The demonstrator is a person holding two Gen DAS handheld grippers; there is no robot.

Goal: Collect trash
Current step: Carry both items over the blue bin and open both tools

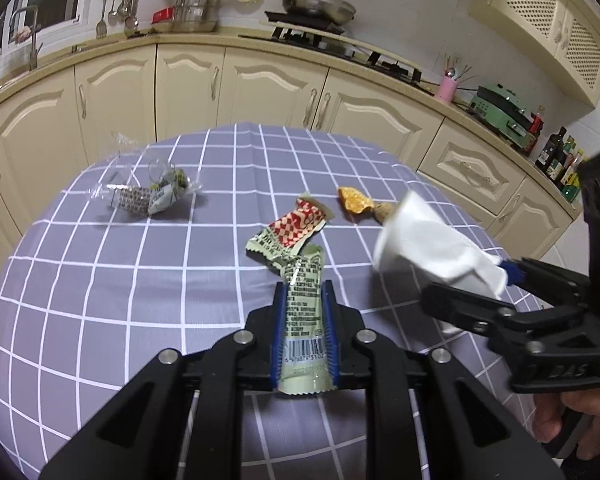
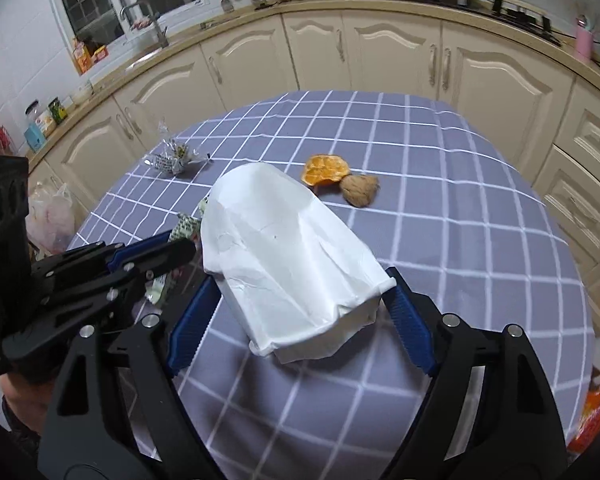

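**Two pieces of trash in hand, more waiting on the bench**

Nearest the left wrist camera, the left hand-held gripper (image 1: 304, 292) was clenched on a green snack wrapper (image 1: 302, 320), the blue pads pinching its barcode end while the torn red-checked end trailed forward onto the grid-patterned cloth of the bench (image 1: 100, 280). Just to its right, the right hand-held gripper (image 2: 300, 304) straddled a crushed white paper cup (image 2: 284, 256). Its jaws stood wide; the right pad met the cup's rim, but the left pad looked clear of it, so the cup sat between the jaws and did not appear firmly gripped. The cup lay tilted, its base pointing away towards the far side of the bench.

As a judgement, the pick-up step was in hand: the wrapper was secured and the cup was about to be. The next move seemed to call for the right jaws to press in on the cup's soft walls without letting it slip, then for both items to be carried to a bin; a plastic bag (image 2: 50, 216) beside the bench on the left might serve, though that was unclear.

Farther off, an orange peel (image 2: 326, 170) touched a walnut shell (image 2: 360, 190) beyond the cup, and a crumpled clear wrapper (image 1: 152, 194) lay well apart on the far left.
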